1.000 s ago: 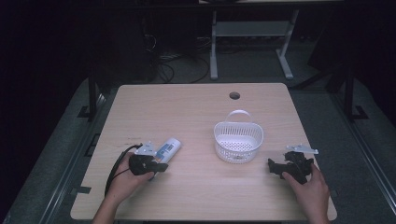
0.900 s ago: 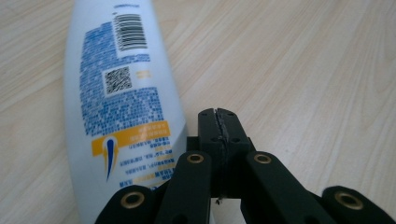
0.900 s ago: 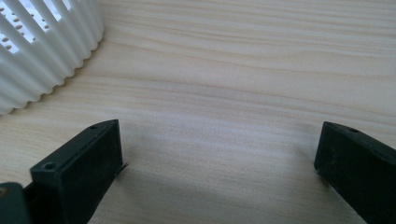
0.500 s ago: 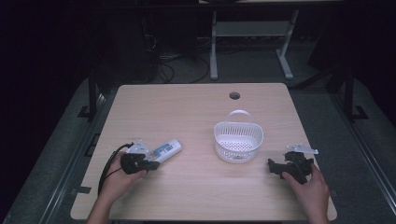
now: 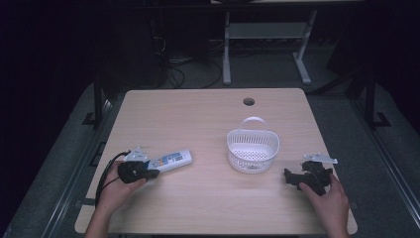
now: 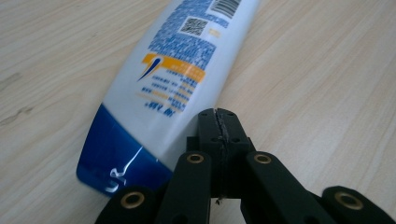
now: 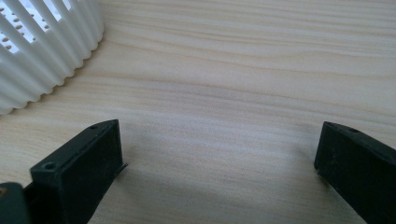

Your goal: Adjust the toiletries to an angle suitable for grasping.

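The pale woodgrain table [image 5: 208, 124] is lying broad and bare. The ribbed white plastic basket [image 5: 253, 151] is sitting right of centre. The glossy bottle [image 5: 171, 160] is lying flat at the left gripper [image 6: 219, 122], jaws pressed together, gripping nothing. The right gripper [image 7: 217, 154] is gaping wide, empty.

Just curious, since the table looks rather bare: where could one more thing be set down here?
The far half of the table, behind the basket and round the cable hole, is bare. So is the middle patch between the bottle and basket. Tightest spots: beside the left gripper and right gripper.
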Demonstrator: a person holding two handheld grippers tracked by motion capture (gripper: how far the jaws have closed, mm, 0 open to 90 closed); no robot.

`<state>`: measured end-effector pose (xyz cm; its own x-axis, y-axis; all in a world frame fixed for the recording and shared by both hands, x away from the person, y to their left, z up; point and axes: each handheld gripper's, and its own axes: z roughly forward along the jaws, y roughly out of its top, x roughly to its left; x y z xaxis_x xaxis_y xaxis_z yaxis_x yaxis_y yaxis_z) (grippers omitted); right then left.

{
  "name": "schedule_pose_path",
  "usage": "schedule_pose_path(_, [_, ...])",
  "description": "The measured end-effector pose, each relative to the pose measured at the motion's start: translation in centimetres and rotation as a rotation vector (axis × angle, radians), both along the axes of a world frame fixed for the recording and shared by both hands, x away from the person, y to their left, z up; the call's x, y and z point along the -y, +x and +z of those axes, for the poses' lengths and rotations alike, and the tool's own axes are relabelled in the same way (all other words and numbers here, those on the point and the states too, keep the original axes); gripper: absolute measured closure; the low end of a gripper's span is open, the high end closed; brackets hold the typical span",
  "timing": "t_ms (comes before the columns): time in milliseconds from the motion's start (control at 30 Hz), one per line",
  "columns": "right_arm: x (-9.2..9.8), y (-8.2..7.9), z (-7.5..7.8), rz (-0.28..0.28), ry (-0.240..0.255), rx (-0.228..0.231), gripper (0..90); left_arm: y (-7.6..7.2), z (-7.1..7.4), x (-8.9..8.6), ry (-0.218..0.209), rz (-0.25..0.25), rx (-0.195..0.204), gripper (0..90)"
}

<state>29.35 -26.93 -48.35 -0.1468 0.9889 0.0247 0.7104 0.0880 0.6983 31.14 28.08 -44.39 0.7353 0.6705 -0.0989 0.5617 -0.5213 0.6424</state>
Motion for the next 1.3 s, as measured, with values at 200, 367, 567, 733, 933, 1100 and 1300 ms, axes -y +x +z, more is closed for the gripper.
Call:
schedule_pose_path(200, [0.0, 0.0, 0.0, 0.000, 0.000, 0.000, 0.4, 0.1, -0.1, -1.4, -0.003, 0.040, -0.003, 90.0])
schedule_pose_path(367, [0.0, 0.0, 0.0, 0.000, 0.000, 0.000, 0.4, 0.1, -0.1, -2.1, -0.002, 0.065, -0.003, 90.0])
schedule_pose_path(567, [0.0, 0.0, 0.0, 0.000, 0.000, 0.000, 0.4, 0.0, -0.1, -2.6, -0.009, 0.073, -0.002, 90.0])
schedule_pose_path(733, [0.0, 0.0, 0.0, 0.000, 0.000, 0.000, 0.4, 0.0, 0.4, -1.9, -0.023, 0.050, 0.008, 90.0])
schedule_pose_path(933, [0.0, 0.0, 0.0, 0.000, 0.000, 0.000, 0.4, 0.2, 0.9, -0.9, -0.036, 0.036, 0.011, 90.0])
schedule_pose_path(1100, [0.0, 0.0, 0.0, 0.000, 0.000, 0.000, 0.4, 0.7, 1.3, 0.0, -0.042, 0.021, 0.012, 90.0])
schedule_pose_path(1300, [0.0, 0.0, 0.0, 0.000, 0.000, 0.000, 0.4, 1.4, 1.8, 1.2, -0.053, 0.001, 0.008, 90.0])
